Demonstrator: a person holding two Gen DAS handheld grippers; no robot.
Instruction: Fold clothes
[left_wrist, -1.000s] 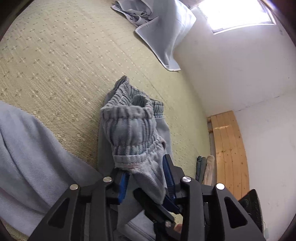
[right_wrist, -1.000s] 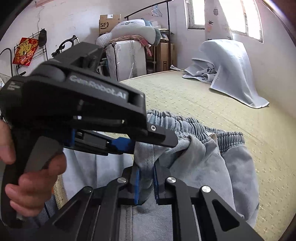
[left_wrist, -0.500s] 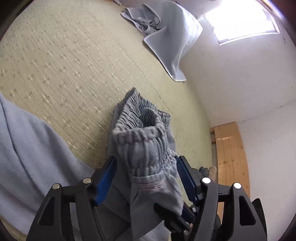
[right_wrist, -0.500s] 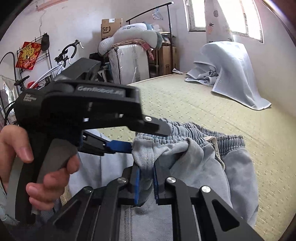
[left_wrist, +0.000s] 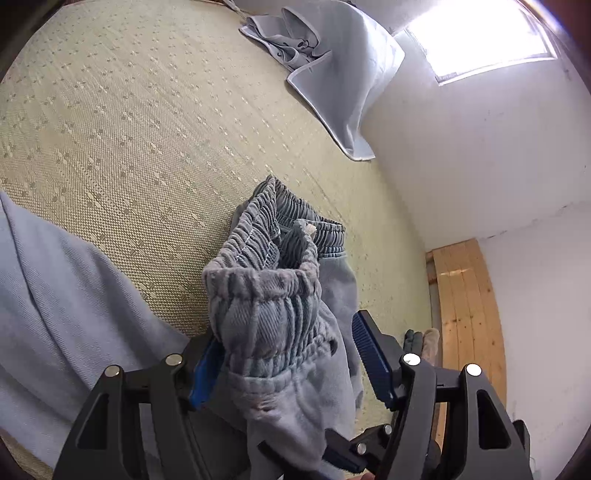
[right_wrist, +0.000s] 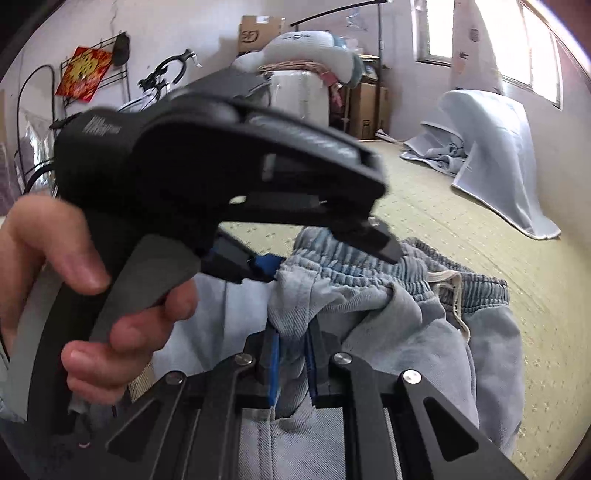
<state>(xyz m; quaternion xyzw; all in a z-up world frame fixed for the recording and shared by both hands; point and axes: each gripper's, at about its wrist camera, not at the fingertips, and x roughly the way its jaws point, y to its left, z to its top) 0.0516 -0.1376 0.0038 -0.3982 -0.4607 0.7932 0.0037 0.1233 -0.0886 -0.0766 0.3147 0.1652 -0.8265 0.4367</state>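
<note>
Your left gripper (left_wrist: 291, 365) has its jaws spread wide, released: the gathered cuff of the grey sweatpants (left_wrist: 266, 317) sits between the blue pads (left_wrist: 371, 356) with a clear gap on the right side; on the left the cloth hides most of the pad, so contact there can't be confirmed. Your right gripper (right_wrist: 293, 360) is clenched on a bunched fold of the same sweatpants (right_wrist: 369, 306), pads nearly together with cloth pinched between them and lifted off the mat. The rest of the sweatpants lie on the woven straw mat (left_wrist: 129, 122), the elastic waistband (right_wrist: 436, 273) with its cream drawstring (right_wrist: 448, 280) just beyond the right gripper, toward the mat's middle. In the right wrist view your left hand (right_wrist: 74, 295) wraps the left tool's handle, fingers on the trigger, the tool body crossing the frame above the cloth and motion-blurred. White lettering on that body is too smeared to read. A light blue blanket (right_wrist: 498, 155) is heaped at the mat's far edge against the wall. A cardboard box (right_wrist: 258, 33) at the back shows a partial "SF" mark. A red square hanging (right_wrist: 85, 72) has gold characters, unreadable.
</note>
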